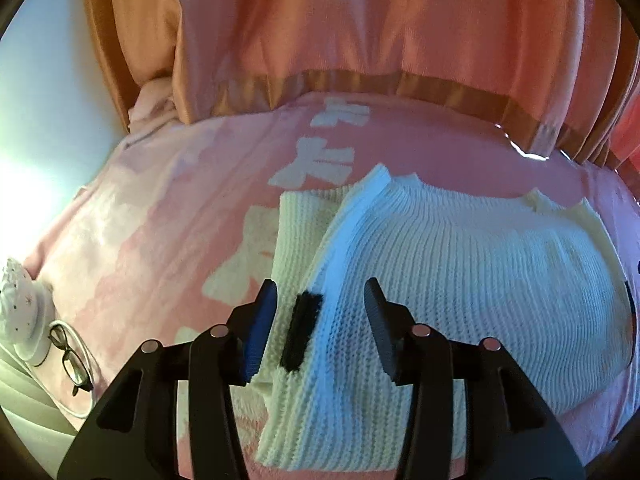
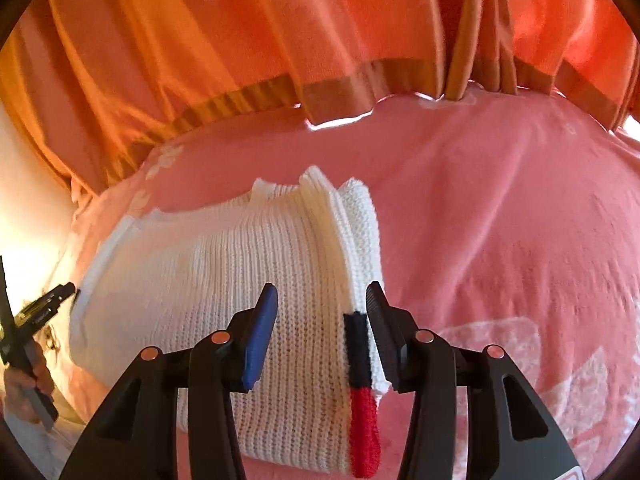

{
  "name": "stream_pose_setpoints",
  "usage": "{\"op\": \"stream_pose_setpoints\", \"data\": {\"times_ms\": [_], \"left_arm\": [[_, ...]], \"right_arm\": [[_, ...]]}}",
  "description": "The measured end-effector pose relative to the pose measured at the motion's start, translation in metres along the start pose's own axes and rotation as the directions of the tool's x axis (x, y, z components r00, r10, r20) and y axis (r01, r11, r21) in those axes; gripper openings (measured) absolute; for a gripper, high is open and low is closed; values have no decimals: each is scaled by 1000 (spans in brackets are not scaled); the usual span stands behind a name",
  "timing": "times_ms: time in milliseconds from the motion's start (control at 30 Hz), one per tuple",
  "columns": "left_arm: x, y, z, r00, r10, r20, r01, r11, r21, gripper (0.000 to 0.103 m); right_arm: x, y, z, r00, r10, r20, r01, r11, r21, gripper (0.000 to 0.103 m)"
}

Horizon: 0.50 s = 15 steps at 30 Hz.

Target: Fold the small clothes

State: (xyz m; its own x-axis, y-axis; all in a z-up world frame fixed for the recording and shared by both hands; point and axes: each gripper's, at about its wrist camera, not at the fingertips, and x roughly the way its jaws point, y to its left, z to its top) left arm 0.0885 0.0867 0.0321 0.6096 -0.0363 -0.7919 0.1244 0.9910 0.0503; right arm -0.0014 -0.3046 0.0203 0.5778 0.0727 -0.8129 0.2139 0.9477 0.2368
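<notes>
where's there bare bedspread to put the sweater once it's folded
Most room is in the right wrist view: bare pink bedspread right of the white knit sweater, up to the orange curtain. A second patch lies left of the sweater, between it and the eyeglasses. That far-left edge is crowded by the glasses, a cable and a white lamp.

We see a white sweater (image 1: 460, 264) of coarse ribbed knit, matt, with a fuzzy black knitted band (image 2: 358, 354) and red knitted tab (image 2: 365, 432). It lies on a pink blanket (image 1: 160, 232) of soft, napped cloth. The orange curtain (image 2: 224, 28) is smooth fabric with a slight sheen. The left gripper (image 1: 320, 320) and right gripper (image 2: 322, 320) are matt black plastic with shiny metal pins.
</notes>
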Motion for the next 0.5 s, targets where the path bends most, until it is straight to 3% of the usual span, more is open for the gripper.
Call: {"op": "stream_pose_setpoints", "data": {"times_ms": [200,500], "left_arm": [[19,16,-6,998,23,-64,-24,1000,-17,44],[18,22,1,998,21,-54,-25,997,-68,47]], "right_arm": [[14,-5,1,999,-18,-35,19,999,28,46],[11,-8,6,1000,-21,-17,22,999,46,46]]}}
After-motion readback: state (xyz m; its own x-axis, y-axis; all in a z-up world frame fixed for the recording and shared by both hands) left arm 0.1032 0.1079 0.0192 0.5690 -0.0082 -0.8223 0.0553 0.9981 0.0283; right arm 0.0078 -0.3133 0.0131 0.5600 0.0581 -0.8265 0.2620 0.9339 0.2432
